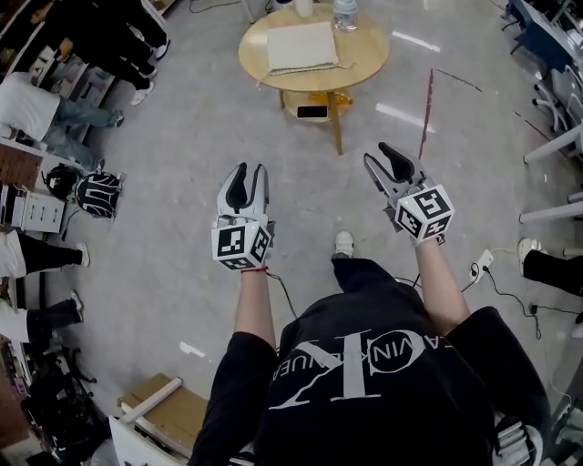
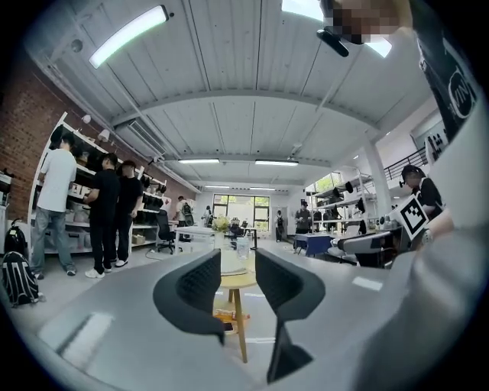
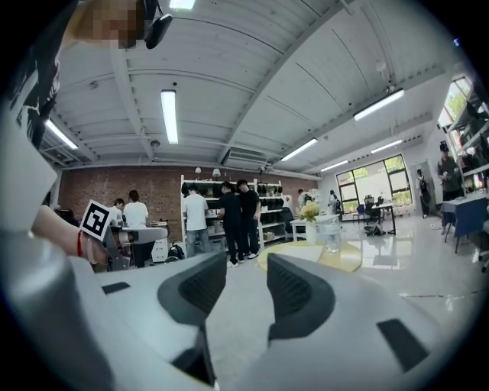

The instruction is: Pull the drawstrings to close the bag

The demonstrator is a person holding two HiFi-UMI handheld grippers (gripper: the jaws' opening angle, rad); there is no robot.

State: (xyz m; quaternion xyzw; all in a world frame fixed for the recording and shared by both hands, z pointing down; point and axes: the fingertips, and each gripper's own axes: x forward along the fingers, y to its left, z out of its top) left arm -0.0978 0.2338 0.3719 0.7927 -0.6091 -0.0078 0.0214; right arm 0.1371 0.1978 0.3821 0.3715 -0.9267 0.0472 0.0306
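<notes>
A cream drawstring bag [image 1: 302,47] lies flat on a round wooden table [image 1: 364,56] some way ahead of me; a thin string [image 1: 344,65] trails from its right edge. Both grippers hang in the air over the floor, well short of the table. My left gripper [image 1: 250,171] is open with nothing between its jaws. My right gripper [image 1: 378,155] is also open and empty. In the left gripper view the left gripper [image 2: 238,263] frames the table [image 2: 235,282] far off. In the right gripper view the table [image 3: 344,258] lies past the right gripper [image 3: 246,263].
A water bottle [image 1: 345,14] stands at the table's far edge and a phone [image 1: 312,112] lies on its lower shelf. People stand by shelves at the left, near a backpack [image 1: 97,194]. A cardboard box [image 1: 168,410] sits behind me on the left, a power strip [image 1: 478,264] on the right.
</notes>
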